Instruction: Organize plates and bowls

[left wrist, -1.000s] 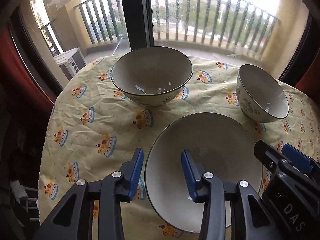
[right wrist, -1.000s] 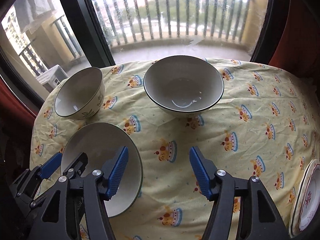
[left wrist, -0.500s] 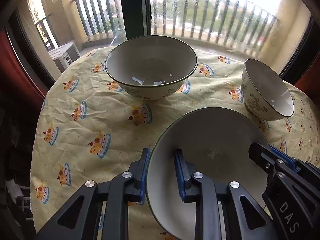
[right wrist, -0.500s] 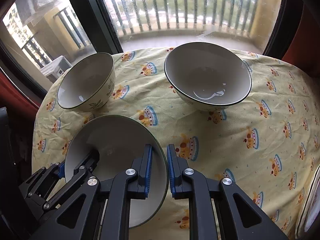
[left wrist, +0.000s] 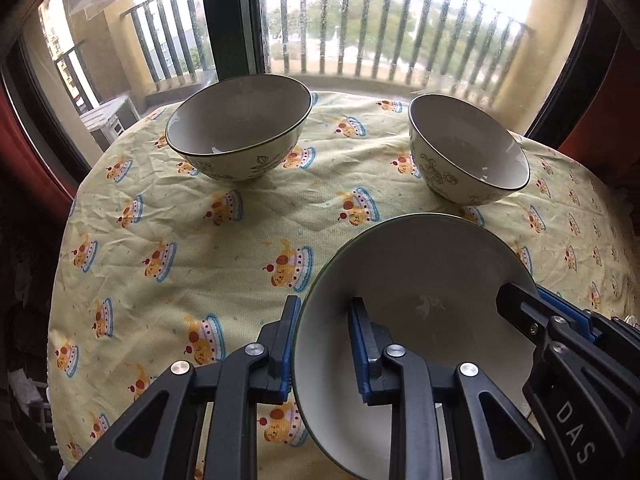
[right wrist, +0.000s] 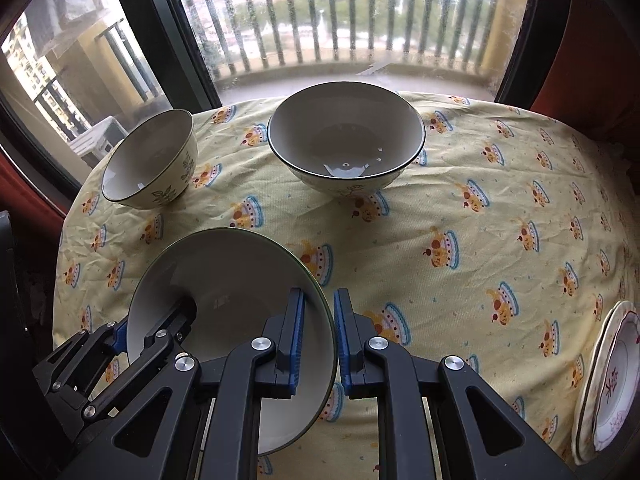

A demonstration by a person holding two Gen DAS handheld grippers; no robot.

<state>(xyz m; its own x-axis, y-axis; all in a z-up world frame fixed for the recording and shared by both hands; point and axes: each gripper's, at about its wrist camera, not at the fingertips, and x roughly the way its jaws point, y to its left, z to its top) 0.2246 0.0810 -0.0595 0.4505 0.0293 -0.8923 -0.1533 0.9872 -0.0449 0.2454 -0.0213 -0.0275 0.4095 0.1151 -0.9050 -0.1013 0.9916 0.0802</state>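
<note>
Gripping the plate [left wrist: 412,280] from both sides, I have my left gripper [left wrist: 326,344] clamped on its left rim, one blue pad outside the edge and one inside the dish, and my right gripper [right wrist: 318,332] clamped on the opposite rim in the same way. In the left view the right tool shows as a black frame with a blue pad at the plate's far right edge; in the right view the left tool sits at the plate's lower left. I cannot tell whether the plate rests on the tablecloth [left wrist: 240,248] or is lifted clear of it; it looks tilted in both views. It lies at the near side of the round table, closest to me. Beyond it stand two bowls, well apart from each other and from the plate. The big bowl [right wrist: 346,142] has a dark rim and a little water glinting in its bottom. The small bowl [right wrist: 150,160], with a leaf pattern on its outer wall, stands nearer the table's edge, close to the plate's far rim but not touching it. At the far right edge of the right view a stack of patterned plates [right wrist: 612,376] lies at the table's margin, well away from my grippers. Behind the table a window frame [left wrist: 228,16] and balcony railing [right wrist: 340,12] close off the far side. The cloth between the plate and the bowls is wrinkled.
</note>
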